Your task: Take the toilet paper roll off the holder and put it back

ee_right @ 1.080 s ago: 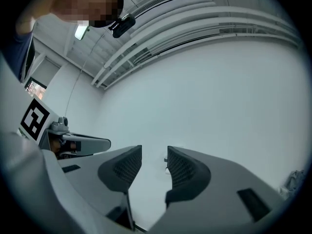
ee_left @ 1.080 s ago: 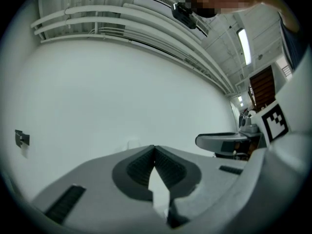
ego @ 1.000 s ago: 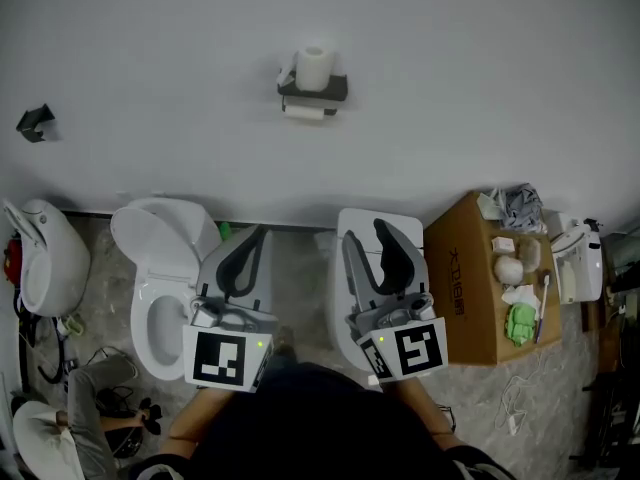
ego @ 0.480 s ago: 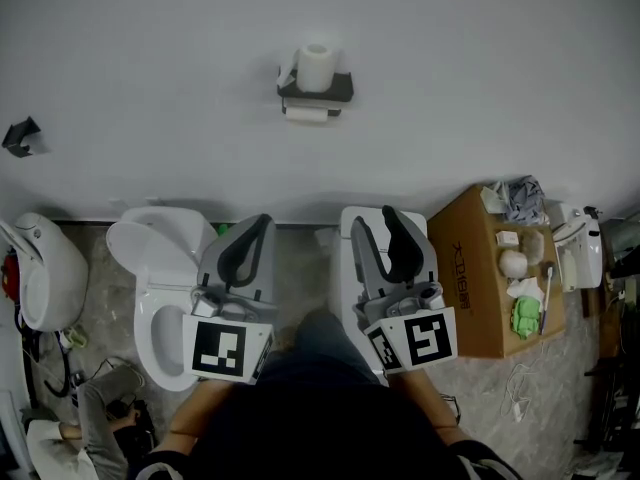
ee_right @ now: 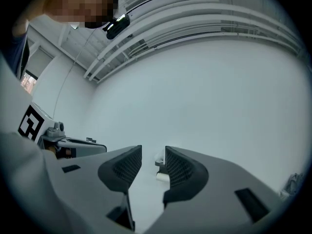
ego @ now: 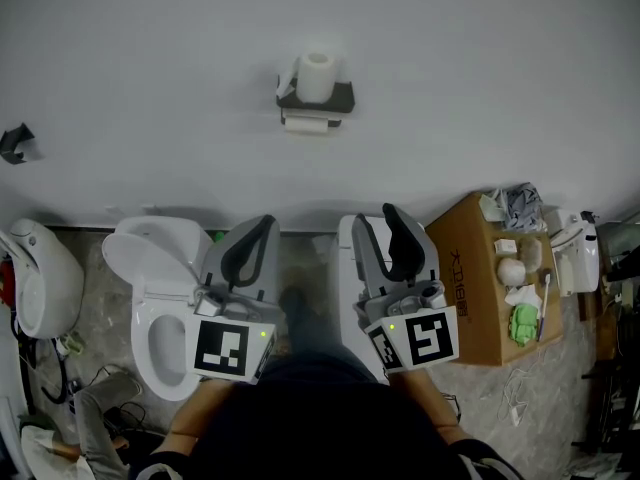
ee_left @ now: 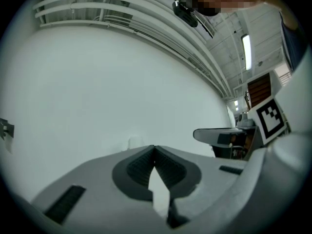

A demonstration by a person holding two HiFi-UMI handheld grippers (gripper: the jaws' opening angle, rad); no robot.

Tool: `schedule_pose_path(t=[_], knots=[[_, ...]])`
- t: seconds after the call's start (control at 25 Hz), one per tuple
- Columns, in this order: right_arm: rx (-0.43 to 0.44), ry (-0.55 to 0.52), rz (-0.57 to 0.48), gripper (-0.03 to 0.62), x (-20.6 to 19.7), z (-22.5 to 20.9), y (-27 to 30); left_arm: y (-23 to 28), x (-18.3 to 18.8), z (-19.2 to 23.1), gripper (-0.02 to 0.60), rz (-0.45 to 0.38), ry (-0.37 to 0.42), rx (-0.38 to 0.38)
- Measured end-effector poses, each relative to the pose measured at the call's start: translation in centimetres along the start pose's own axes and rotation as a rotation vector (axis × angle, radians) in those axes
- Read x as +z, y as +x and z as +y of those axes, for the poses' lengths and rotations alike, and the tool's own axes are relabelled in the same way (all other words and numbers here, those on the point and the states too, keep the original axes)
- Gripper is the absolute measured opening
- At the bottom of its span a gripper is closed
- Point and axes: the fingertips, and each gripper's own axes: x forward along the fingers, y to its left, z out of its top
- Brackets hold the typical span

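Note:
A white toilet paper roll [ego: 316, 76] stands upright on the dark shelf of the wall holder [ego: 322, 99], and a second roll [ego: 307, 123] hangs under it. Both grippers are held low, well short of the wall. My left gripper [ego: 260, 228] is shut with nothing in it, its ribbed pads meeting [ee_left: 154, 149]. My right gripper [ego: 374, 218] is open and empty [ee_right: 153, 152]. In the right gripper view, the holder [ee_right: 160, 165] shows small and far off between the jaws. The left gripper view shows only a faint pale roll [ee_left: 134, 142] above the jaws.
On the floor below the wall are an open toilet [ego: 160, 298], a second white toilet [ego: 348, 268] under the right gripper, and a cardboard box [ego: 470, 298] with small items on top. A white fixture [ego: 40, 273] stands at left, and a black bracket [ego: 14, 144] is on the wall.
The picture has shifted a little, so the toilets and box sit lower in it. Both grippers stay in about the same place, jaws unchanged. The rolls have not moved.

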Motion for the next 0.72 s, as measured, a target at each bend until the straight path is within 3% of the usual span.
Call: schedule_pose_path(t=[0.44,0.72], knots=[[-0.023,0.011,0.008,0.158,-2.3,-3.7,7.2,7.7,-0.3,3.2,0.000,0.006,-0.019,-0.021],[0.006,0.028,0.032,0.210,-3.8,-5.6,13.0,13.2,-1.0,5.9,0.001,0.025,-0.016,-0.016]])
